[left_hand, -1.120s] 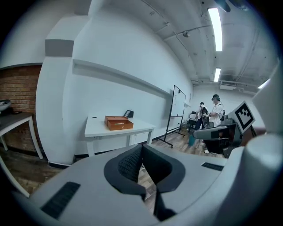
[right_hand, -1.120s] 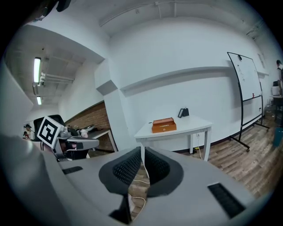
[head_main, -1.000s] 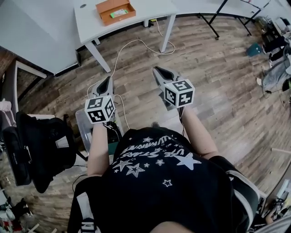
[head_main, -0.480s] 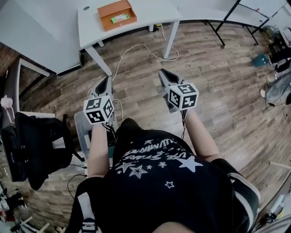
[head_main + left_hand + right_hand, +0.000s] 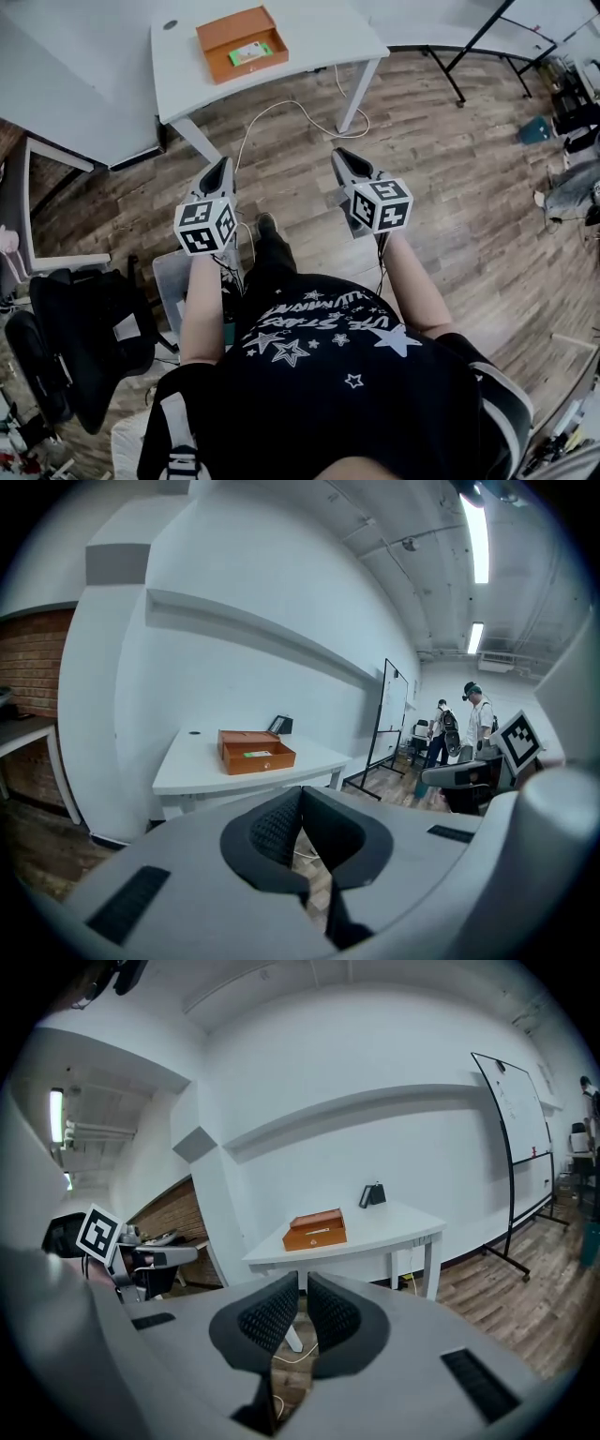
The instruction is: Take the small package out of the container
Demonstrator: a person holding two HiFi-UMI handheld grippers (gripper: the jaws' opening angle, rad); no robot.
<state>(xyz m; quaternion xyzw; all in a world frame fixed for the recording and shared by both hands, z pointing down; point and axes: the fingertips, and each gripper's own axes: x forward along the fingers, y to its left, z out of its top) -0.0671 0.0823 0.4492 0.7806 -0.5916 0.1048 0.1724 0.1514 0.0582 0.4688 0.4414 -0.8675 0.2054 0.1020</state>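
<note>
Stars and white letters run across our black shirt (image 5: 319, 356), closest to us, but the letters are upside down and we cannot read them well. Our arms reach out from it, and we hold one gripper in each hand. Each one has a cube with black and white squares on it.

The left gripper (image 5: 221, 167) is closed all the way. Its two dark pads meet and nothing is between them. The right gripper (image 5: 342, 157) is closed too, with only a thin crack between its pads, and it holds nothing.

Both point out over the wood floor (image 5: 441, 169). A white cable (image 5: 281, 94) lies on the floor in front of them.

Farther ahead of both grippers stands a white table (image 5: 319, 33). The orange box (image 5: 239, 42) sits open on it, well apart from both grippers. The small package (image 5: 250, 52), green and white, lies inside the box. Its label is too small to read.
</note>
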